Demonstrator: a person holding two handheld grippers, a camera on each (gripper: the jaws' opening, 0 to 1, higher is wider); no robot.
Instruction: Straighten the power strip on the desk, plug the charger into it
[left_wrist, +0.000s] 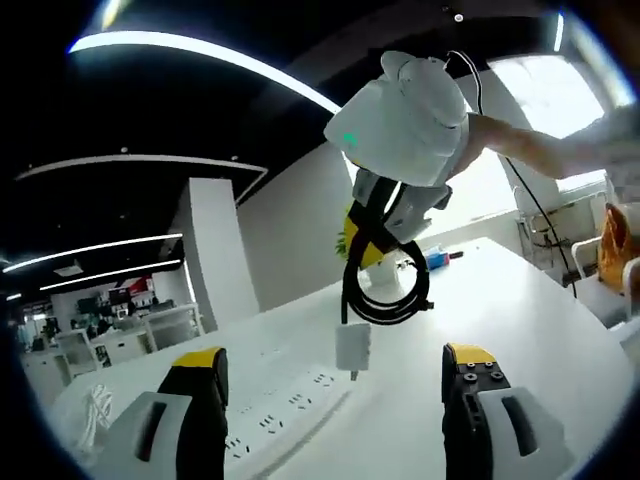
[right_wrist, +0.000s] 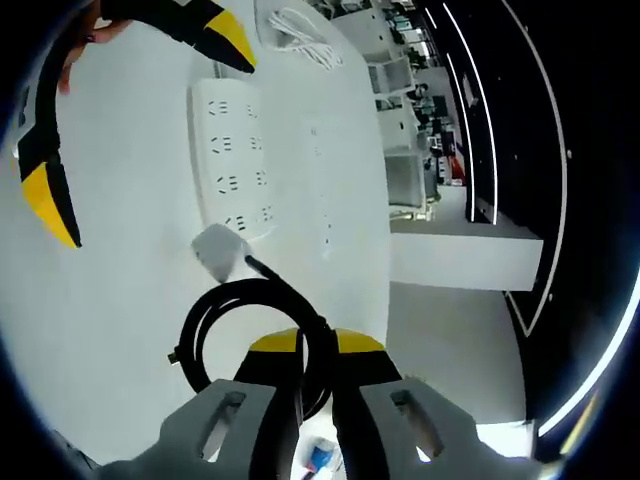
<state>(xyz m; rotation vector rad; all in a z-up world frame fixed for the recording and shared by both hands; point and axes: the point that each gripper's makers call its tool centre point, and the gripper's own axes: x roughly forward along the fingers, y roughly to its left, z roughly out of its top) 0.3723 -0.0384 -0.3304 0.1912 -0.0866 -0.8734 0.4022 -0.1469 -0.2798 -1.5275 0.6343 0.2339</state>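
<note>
While the white charger (left_wrist: 353, 348) dangles above the near end of the power strip (left_wrist: 285, 405), its black coiled cable (right_wrist: 240, 320) is pinched between the right gripper's (right_wrist: 318, 345) closed yellow-tipped jaws. The strip lies flat on the white desk (left_wrist: 500, 310). The left gripper (left_wrist: 335, 375) hovers nearby, jaws spread wide and empty.

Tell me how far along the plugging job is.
Done: the right gripper has lifted the charger by its coiled black cable. In hand: the charger hangs above the white power strip on the desk, with the open left gripper beside the strip. Left: plugging in; whether the strip lies straight is unclear.
</note>
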